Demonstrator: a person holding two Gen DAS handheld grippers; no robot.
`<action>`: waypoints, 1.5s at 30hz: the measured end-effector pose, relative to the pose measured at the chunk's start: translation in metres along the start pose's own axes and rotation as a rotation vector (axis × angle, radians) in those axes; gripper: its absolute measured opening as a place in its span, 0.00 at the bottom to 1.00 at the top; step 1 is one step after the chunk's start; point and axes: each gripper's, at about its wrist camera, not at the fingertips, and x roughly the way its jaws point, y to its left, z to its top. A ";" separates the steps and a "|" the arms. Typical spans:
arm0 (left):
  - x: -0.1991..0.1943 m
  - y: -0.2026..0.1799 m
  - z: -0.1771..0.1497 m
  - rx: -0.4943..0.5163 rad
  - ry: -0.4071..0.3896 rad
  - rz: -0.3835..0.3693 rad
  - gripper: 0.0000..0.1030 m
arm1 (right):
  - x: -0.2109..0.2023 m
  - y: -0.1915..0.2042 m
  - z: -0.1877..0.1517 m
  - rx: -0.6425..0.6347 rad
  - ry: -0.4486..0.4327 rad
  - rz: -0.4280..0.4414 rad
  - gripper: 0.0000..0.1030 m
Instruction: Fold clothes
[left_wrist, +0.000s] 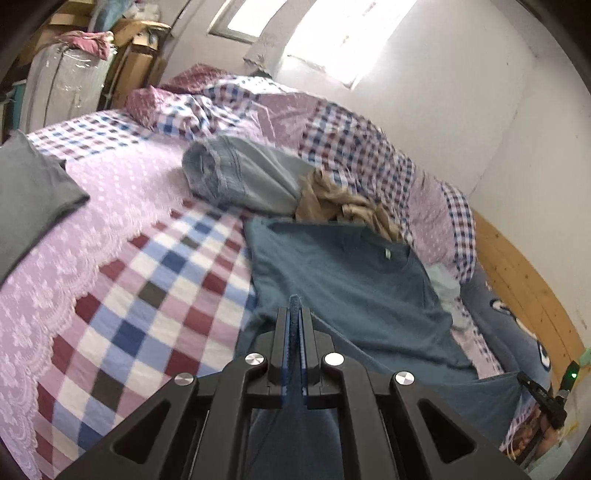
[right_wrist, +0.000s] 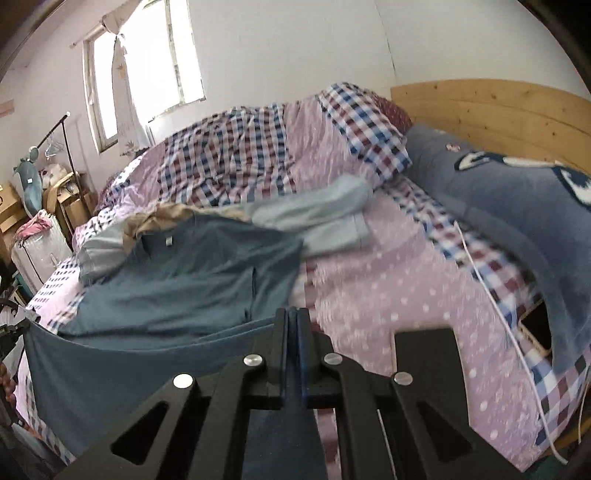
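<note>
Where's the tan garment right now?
The tan garment lies crumpled on the bed, just beyond the teal shirt's collar and right of the light blue garment in the left wrist view.

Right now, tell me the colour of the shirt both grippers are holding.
Teal blue, plain. The shirt shows best in the left wrist view.

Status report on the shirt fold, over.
Left gripper and right gripper shut on teal T-shirt hem. Tan garment crumpled beside collar.
</note>
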 end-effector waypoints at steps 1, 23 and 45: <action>-0.001 0.000 0.005 -0.004 -0.013 0.003 0.02 | 0.002 0.001 0.006 -0.006 -0.005 -0.002 0.02; 0.146 0.003 0.139 -0.005 -0.013 0.102 0.02 | 0.177 0.041 0.171 -0.124 -0.027 -0.044 0.02; 0.294 0.020 0.199 0.036 -0.008 0.207 0.02 | 0.351 0.078 0.242 -0.211 0.040 -0.187 0.02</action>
